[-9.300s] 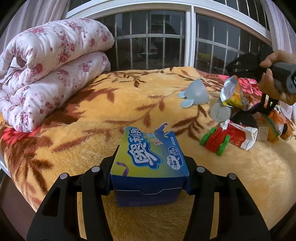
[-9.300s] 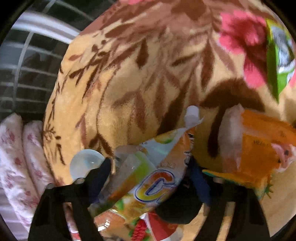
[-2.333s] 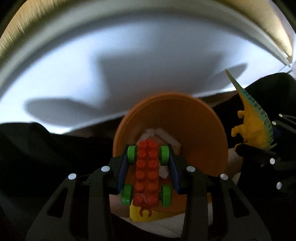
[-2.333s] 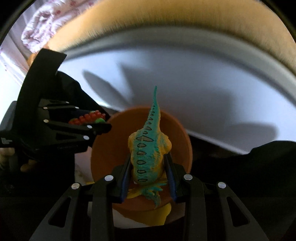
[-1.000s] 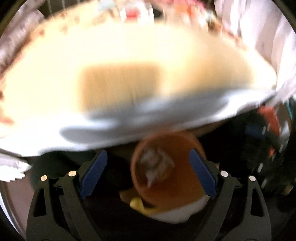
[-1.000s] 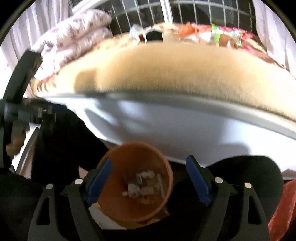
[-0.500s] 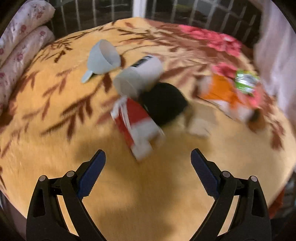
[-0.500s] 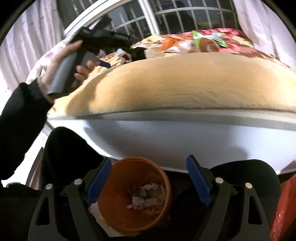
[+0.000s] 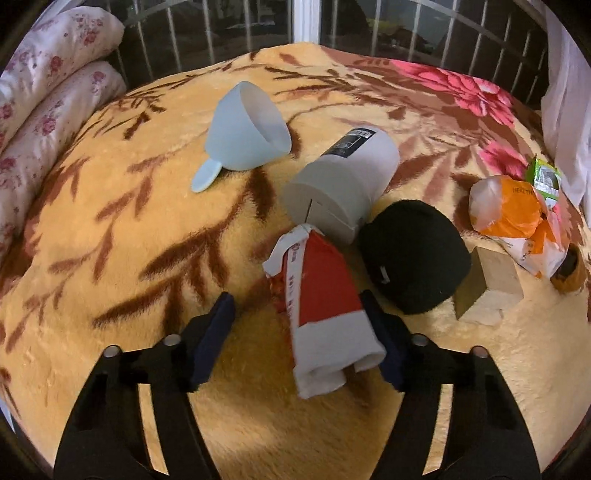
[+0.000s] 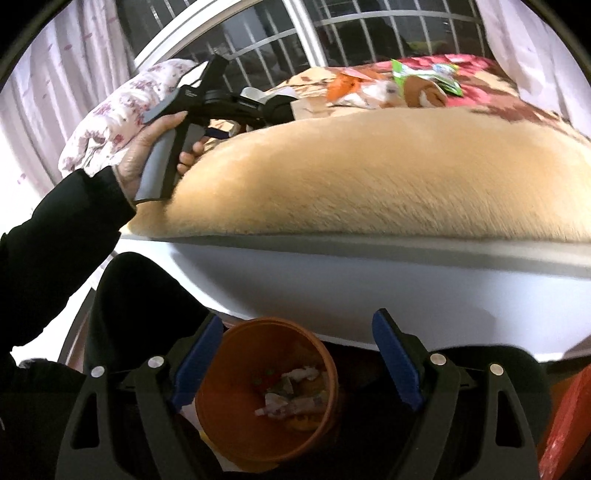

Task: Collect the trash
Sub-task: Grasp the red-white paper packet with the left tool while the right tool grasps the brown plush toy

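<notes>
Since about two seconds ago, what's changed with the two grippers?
Both toys were let go over the orange bin. The left gripper moved to the bed, its jaws just closing around the red-and-white wrapper. The right gripper stays over the bin, open and empty.

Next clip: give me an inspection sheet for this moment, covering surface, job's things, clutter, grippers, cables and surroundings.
Surface: plush floral blanket over the bed.
Job's things: red-and-white wrapper between the left gripper's fingers; orange wrapper; orange bin holding scraps.
Clutter: funnel, grey cylinder, black knit item, wooden block.
Grippers: left gripper closing, left pad still clear; right gripper open above the bin.
Cables: nothing seen.
Surroundings: barred window, rolled quilt.
</notes>
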`<action>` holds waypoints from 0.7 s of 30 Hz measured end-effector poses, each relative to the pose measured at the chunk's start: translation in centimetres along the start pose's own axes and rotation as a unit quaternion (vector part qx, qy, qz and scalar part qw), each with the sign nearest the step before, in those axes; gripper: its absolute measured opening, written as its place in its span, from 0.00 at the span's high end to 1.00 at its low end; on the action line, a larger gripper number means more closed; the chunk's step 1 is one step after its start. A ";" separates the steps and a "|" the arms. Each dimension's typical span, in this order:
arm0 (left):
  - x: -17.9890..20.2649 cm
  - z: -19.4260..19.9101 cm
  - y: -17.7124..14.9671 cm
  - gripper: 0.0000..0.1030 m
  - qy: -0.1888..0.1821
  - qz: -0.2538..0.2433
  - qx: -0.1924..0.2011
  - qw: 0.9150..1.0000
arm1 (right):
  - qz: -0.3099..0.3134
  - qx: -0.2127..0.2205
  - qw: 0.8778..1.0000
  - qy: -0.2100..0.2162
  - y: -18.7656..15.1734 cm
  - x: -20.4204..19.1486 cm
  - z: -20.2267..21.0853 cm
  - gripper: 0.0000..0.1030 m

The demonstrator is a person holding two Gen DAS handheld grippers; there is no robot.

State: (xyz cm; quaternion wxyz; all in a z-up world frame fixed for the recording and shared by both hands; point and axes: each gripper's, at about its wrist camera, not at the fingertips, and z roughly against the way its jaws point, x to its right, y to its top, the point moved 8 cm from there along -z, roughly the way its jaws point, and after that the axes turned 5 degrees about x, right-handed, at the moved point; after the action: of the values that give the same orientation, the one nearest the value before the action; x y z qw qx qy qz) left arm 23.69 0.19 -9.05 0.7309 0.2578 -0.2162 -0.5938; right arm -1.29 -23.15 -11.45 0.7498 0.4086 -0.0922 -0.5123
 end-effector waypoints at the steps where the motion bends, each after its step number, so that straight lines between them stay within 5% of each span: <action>1: 0.0 -0.1 0.1 0.41 -0.003 -0.002 0.003 1.000 | 0.004 0.001 1.000 0.000 0.2 -0.2 0.0 0.21; 9: 0.8 -0.1 -0.1 0.85 -0.035 -0.022 0.015 0.999 | 0.002 0.002 1.000 0.006 2.6 -0.8 0.2 0.21; 15: 0.4 2.5 -1.5 0.87 -0.021 -0.037 0.037 0.998 | 0.001 0.044 0.999 -0.010 8.4 0.9 1.2 0.21; 21: -0.9 6.2 -4.8 0.88 -0.036 -0.035 0.051 0.997 | 0.040 0.084 0.990 -0.106 16.7 7.0 -0.2 0.21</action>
State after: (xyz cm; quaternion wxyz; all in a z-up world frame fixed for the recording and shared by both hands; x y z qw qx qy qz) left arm 16.00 -0.48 -7.29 0.6870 0.2808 -0.2634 -0.6163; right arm 13.61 -26.55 -1.69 0.7185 0.4099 -0.2303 -0.5125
